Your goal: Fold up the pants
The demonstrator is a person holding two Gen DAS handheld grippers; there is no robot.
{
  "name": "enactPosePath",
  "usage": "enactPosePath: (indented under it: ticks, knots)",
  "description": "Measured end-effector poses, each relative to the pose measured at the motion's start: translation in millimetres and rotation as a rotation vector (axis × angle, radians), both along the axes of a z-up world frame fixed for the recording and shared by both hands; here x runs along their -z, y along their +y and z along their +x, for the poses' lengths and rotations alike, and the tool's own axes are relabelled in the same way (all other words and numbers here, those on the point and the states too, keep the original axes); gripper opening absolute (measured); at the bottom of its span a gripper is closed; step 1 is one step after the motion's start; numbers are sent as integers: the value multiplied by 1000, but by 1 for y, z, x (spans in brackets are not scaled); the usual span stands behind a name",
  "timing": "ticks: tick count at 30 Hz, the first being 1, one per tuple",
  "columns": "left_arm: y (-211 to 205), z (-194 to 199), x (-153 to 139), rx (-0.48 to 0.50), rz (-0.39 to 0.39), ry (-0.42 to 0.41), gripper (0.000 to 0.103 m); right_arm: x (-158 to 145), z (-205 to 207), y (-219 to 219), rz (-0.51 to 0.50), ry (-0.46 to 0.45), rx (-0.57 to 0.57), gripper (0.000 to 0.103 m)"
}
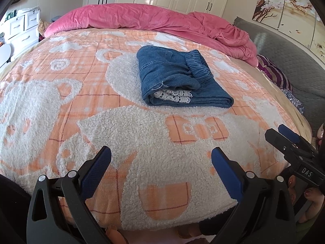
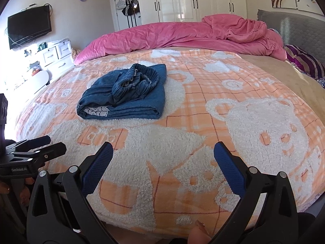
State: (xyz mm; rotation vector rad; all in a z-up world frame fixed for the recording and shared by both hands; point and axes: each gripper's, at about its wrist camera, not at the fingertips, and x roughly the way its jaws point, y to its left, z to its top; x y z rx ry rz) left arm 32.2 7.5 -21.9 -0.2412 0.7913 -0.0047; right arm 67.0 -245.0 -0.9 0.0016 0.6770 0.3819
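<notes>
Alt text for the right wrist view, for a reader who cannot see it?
Folded blue pants lie on an orange-and-white fleece blanket covering a bed. The right hand-held gripper is open in the foreground, holding nothing, well short of the pants.

Pink duvet (image 1: 142,18) behind bear-patterned blanket (image 1: 61,105)

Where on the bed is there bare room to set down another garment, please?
Free: the blanket between the folded pants and both open grippers, and the bear-print stretch right of the pants. Crowded: the far edge, under the pink duvet.
</notes>
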Motion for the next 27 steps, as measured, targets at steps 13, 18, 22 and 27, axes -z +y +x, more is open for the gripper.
enactPosePath:
  ticks: [13, 18, 22, 27]
  knots:
    - [0, 1, -1, -2, 15, 6, 98, 0, 0, 1, -4, 13, -1, 94]
    - [1, 1, -1, -9, 19, 9, 98, -1, -2, 2, -4, 13, 1, 94]
    - [-1, 0, 0, -1, 22, 13, 98, -1, -2, 2, -5, 13, 3, 94]
    - [-1, 1, -2, 4, 21, 8, 98, -1, -2, 2, -7, 17, 8, 94]
